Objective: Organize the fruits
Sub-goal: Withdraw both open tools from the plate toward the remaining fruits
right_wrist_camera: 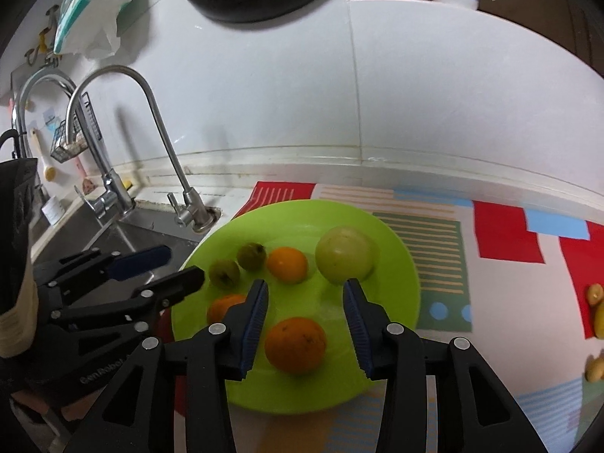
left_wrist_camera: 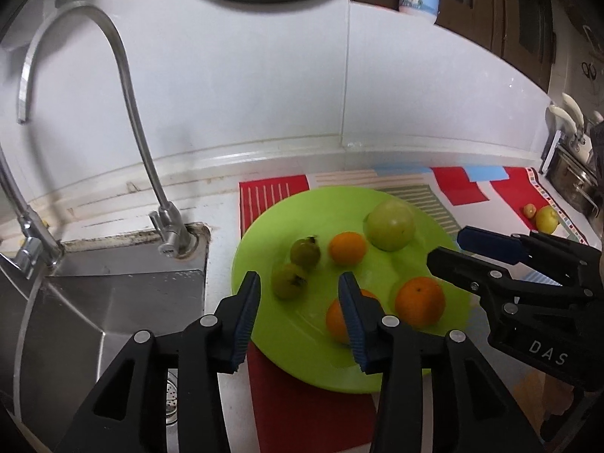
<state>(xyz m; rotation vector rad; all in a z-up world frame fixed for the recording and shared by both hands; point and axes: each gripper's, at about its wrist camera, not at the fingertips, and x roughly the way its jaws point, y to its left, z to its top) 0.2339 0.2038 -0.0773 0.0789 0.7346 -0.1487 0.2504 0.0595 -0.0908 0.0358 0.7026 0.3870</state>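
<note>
A lime green plate lies on a patterned mat by the sink. On it are a big pale green fruit, three oranges and two small green fruits. My left gripper is open and empty above the plate's near left part. My right gripper is open and empty above the plate, with one orange between its fingers' line of view. It also shows in the left wrist view.
A steel sink with a curved tap is left of the plate. Small yellow fruits lie on the mat to the right. A white tiled wall stands behind. Pots stand at the far right.
</note>
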